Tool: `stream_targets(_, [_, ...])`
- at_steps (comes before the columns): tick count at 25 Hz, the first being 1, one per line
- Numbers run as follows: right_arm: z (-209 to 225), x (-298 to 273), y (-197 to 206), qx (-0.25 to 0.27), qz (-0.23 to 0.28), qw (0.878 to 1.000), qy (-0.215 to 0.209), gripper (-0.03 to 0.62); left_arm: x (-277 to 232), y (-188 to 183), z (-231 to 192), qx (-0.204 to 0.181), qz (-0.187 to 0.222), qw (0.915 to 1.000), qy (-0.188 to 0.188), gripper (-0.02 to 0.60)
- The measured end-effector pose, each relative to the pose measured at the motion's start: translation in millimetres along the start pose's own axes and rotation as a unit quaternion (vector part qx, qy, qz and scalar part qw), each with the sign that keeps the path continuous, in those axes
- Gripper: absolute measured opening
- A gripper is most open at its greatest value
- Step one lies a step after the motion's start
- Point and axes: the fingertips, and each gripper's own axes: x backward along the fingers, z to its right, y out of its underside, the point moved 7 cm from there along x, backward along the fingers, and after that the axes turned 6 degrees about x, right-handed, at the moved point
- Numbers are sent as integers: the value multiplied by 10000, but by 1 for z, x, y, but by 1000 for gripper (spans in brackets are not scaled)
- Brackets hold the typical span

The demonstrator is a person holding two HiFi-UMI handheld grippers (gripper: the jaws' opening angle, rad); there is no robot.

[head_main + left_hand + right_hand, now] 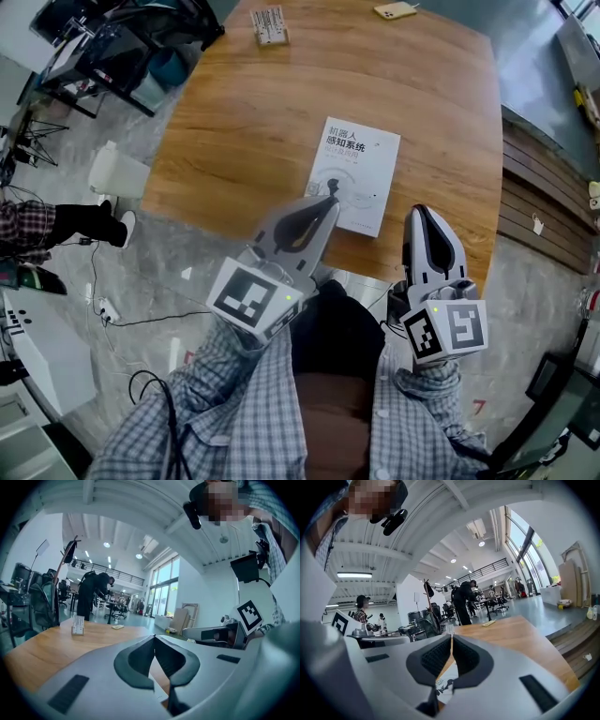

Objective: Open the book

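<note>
Wooden table [244,122] – rounded top, bare grain. The book [361,169] lies flat and closed on it, close to the near edge and right of centre. Its long axis runs away from the person, the far end leaning slightly right, with the title at the far end. The cover is white with dark title characters and a faint line drawing.

Left gripper [330,201] – jaws together, nothing between them, tips over the book's near left corner; contact cannot be determined. Right gripper [423,213] – jaws together, empty, just right of the book
</note>
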Motion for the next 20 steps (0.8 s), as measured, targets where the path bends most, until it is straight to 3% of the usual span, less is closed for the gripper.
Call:
stream_targets(11, [19, -33, 27, -191, -484, 9983, 278, 26, -34, 19, -34, 278, -384, 9988, 89, 8])
stream_targets(20, [24, -71, 42, -374, -813, 9925, 835, 26, -53, 25, -86, 361, -702, 9965, 267, 8])
